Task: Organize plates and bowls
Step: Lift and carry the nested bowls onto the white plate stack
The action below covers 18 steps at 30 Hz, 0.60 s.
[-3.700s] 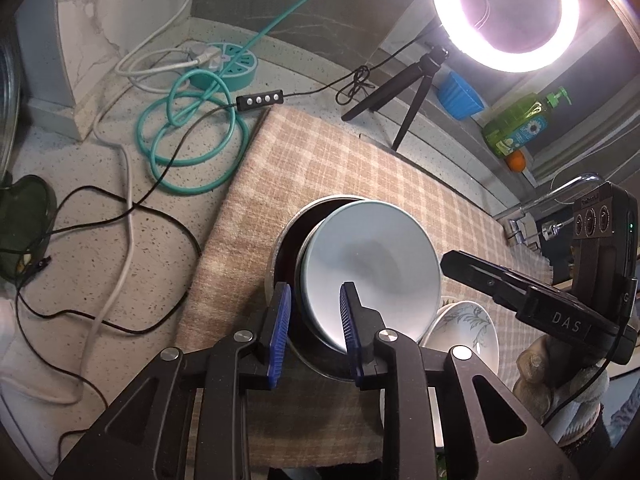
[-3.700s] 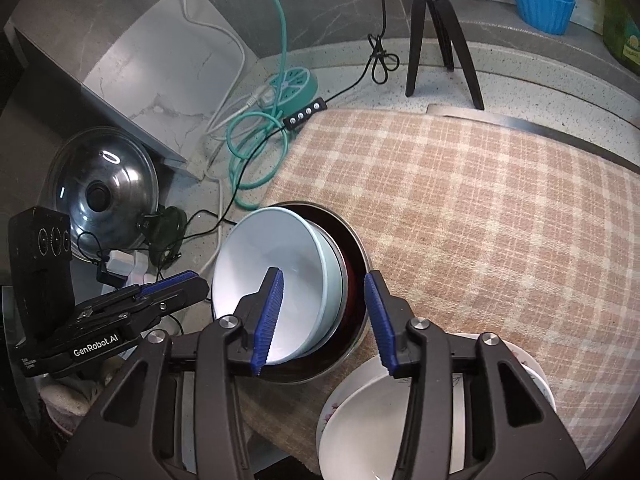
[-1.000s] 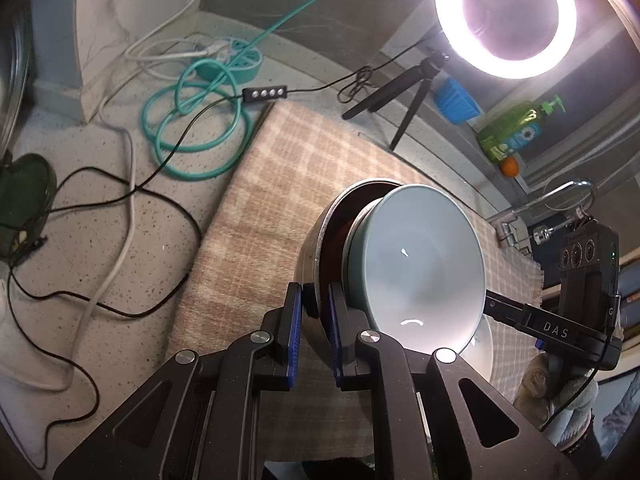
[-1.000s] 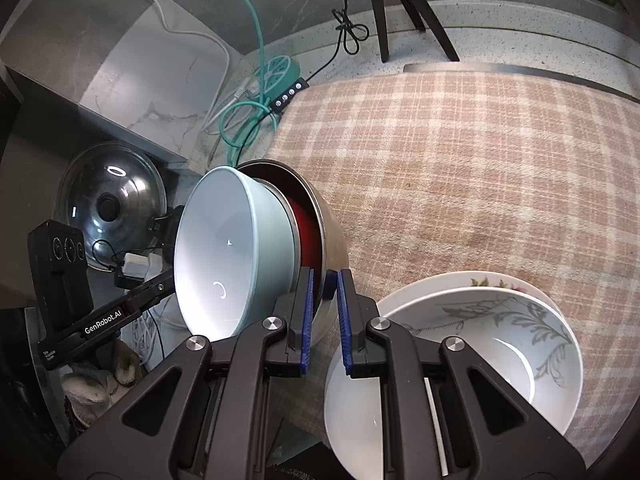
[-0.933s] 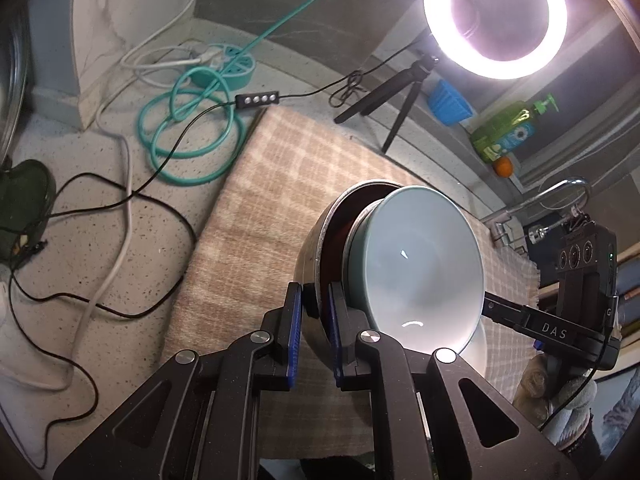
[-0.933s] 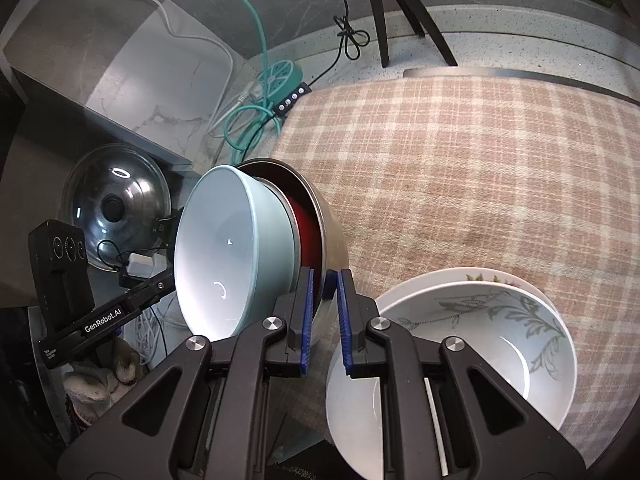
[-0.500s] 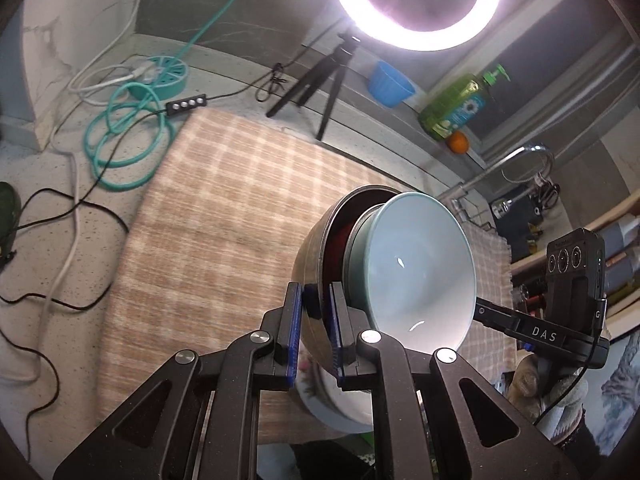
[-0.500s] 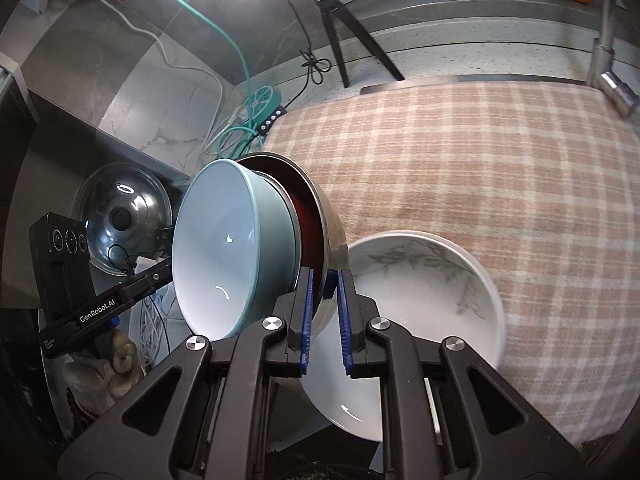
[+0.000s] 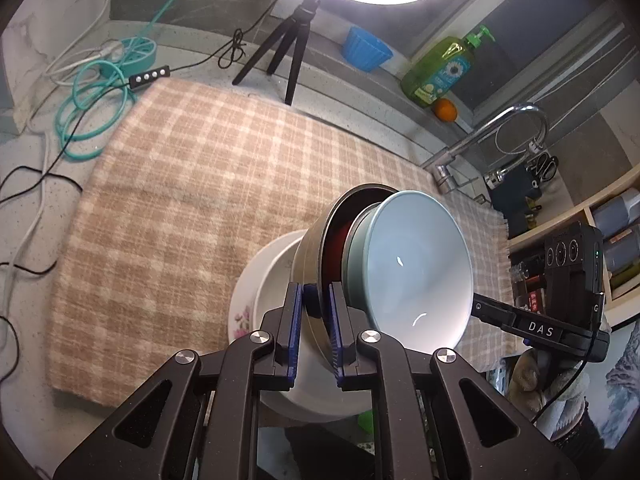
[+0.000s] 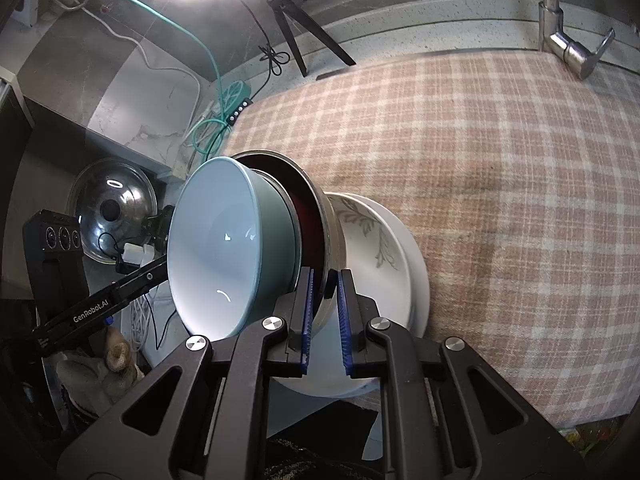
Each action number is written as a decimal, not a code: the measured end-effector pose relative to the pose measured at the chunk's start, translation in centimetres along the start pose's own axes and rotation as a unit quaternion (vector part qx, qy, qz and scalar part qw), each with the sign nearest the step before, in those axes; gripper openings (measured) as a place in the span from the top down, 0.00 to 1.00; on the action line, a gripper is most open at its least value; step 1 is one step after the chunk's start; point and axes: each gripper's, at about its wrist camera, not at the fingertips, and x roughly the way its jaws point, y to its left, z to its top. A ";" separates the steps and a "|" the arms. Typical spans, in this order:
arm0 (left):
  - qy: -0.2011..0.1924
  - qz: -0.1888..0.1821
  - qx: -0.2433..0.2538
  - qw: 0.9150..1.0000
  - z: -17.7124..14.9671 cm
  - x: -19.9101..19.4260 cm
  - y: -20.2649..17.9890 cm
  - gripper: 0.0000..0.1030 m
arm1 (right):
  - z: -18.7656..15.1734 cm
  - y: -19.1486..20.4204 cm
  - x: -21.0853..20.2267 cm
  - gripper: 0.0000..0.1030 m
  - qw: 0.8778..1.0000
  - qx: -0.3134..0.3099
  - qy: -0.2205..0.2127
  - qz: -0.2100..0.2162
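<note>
Both the left gripper [image 9: 314,322] and the right gripper [image 10: 325,314] pinch the steel bowl [image 9: 310,240] rim, with the blue bowl [image 9: 416,272] nested inside, above the white bowl [image 9: 260,280]; setting down remains.

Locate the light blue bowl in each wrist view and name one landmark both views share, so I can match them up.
Left wrist view: the light blue bowl sits right of centre, nested in the metal bowl, just right of the left gripper.
Right wrist view: the bowl sits left of centre, just left of the right gripper.
Shared landmark: the black tripod beyond the checked cloth.
</note>
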 end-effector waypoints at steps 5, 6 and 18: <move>0.011 0.003 -0.006 1.000 -0.7 0.9 -0.3 0.90 | -0.4 -0.9 0.3 0.88 1.000 0.002 0.012 -0.002; 0.012 0.004 -0.007 1.000 -0.8 0.9 -0.4 0.90 | -0.5 -1.1 0.4 0.88 1.000 0.002 0.016 -0.002; 0.019 0.010 -0.008 1.000 -1.0 1.5 -0.7 0.90 | -0.9 -1.7 0.9 0.88 1.000 0.007 0.027 -0.004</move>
